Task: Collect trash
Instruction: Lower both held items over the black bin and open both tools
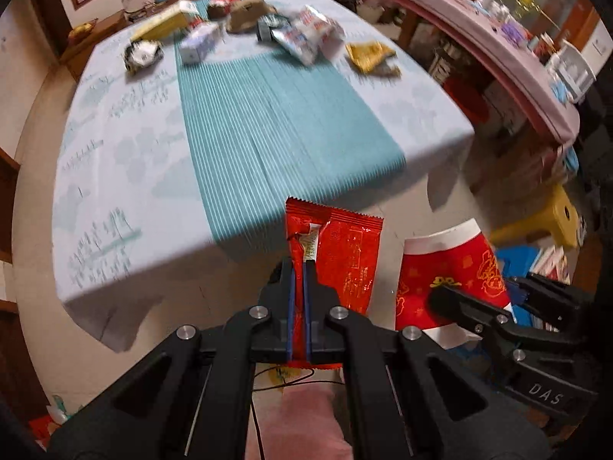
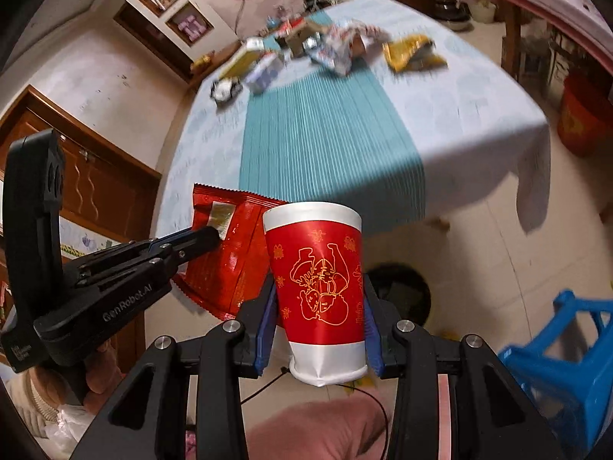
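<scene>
A: Item one, far left?
B: Left tool (image 1: 299,268), fingers pressed together on a red snack wrapper (image 1: 339,253). The wrapper stands up from the pads, held clear of the bench (image 1: 95,176), over the floor near its front edge.

A: Next to the right?
B: Right tool (image 2: 320,306), blue pads pinching a red paper cup (image 2: 318,287) by its sides. The cup has white bands and a gold line drawing, which reads upside down. In the right wrist view it sits just beside the wrapper, overlapping it; whether they touch I cannot tell.

A: On the bench itself?
B: Pale cloth with a teal pleated runner (image 1: 268,115) down the middle. Litter is grouped at the far end, all blurred: a crumpled dark-and-white wrapper (image 1: 142,55), a yellow box (image 1: 164,25), a small white carton (image 1: 199,42), a brown lump (image 1: 247,15), a silver-and-blue bag (image 1: 306,34), and a yellow wrapper (image 1: 369,55) at the right.

A: Floor, right side?
B: Blue plastic stool (image 2: 567,345), and a dark round bin opening (image 2: 402,291) behind the cup.
</scene>
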`<state>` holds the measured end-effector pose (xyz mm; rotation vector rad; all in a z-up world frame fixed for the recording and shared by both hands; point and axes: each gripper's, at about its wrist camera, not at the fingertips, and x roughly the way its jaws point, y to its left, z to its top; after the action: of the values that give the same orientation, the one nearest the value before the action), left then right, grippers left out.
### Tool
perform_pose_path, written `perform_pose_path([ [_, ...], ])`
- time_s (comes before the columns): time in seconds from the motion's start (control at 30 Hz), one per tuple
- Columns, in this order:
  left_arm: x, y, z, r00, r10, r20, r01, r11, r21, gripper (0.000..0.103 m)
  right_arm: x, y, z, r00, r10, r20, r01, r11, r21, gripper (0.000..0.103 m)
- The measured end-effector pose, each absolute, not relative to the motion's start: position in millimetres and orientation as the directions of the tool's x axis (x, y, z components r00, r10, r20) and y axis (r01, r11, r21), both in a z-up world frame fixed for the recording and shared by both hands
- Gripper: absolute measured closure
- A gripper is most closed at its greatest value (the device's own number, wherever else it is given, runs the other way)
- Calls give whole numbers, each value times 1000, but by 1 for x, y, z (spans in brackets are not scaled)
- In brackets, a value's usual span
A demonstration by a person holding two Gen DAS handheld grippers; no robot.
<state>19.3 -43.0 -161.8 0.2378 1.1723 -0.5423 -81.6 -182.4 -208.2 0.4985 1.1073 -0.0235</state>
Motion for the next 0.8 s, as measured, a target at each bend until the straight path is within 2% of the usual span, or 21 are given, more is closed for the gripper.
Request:
perform_pose_path([
  [0.27, -10, -52, -239, 212, -251, -945, 508, 854, -113, 102, -111, -183, -275, 353, 212, -911, 301, 896, 325, 65],
  [0.8, 2, -79, -465, 188, -153, -970, 338, 938, -82, 101, -84, -207, -523, 188, 213, -959, 272, 927, 259, 62],
])
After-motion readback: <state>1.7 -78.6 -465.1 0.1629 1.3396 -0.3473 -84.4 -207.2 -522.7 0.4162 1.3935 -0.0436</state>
